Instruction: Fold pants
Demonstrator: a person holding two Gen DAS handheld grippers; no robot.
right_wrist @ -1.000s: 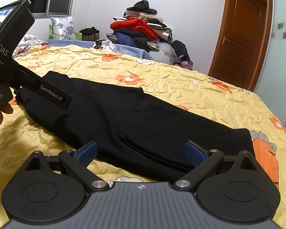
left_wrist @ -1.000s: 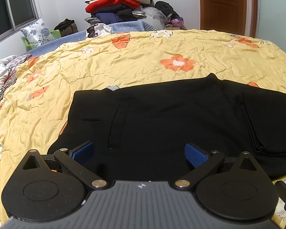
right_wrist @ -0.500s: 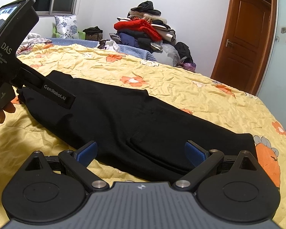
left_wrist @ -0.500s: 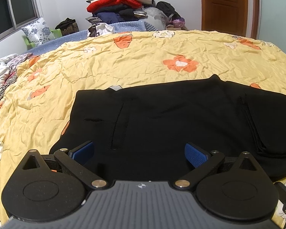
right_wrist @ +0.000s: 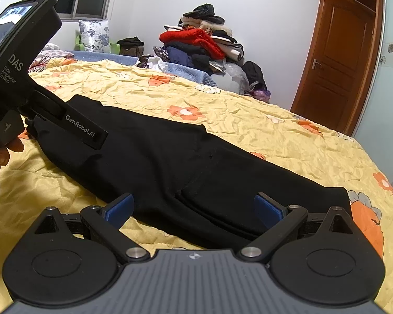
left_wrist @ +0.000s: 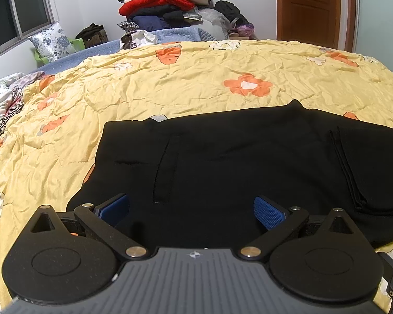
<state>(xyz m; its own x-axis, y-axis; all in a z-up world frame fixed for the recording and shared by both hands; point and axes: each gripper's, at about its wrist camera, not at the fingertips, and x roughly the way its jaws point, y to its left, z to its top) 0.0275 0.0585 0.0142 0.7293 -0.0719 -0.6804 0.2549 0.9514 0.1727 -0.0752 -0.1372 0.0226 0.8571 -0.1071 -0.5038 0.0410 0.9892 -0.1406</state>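
Note:
Black pants (left_wrist: 235, 162) lie flat on the yellow flowered quilt (left_wrist: 170, 86), folded lengthwise, waist end at the left. My left gripper (left_wrist: 191, 209) is open and empty, low over the waist end near a pocket slit. My right gripper (right_wrist: 194, 209) is open and empty, over the near edge of the legs (right_wrist: 196, 167). The left gripper's body (right_wrist: 26, 83) shows at the far left of the right wrist view, above the waist end.
A pile of clothes (left_wrist: 165, 5) stands beyond the far edge of the bed. A flowered pillow (left_wrist: 52, 41) and a window are at the back left. A wooden door (left_wrist: 309, 7) is at the back right. Striped bedding (left_wrist: 2, 115) lies at the left edge.
Both grippers have risen and tilted back slightly, so the pants sit lower in both views. The jaws stay open and the pants have not moved.

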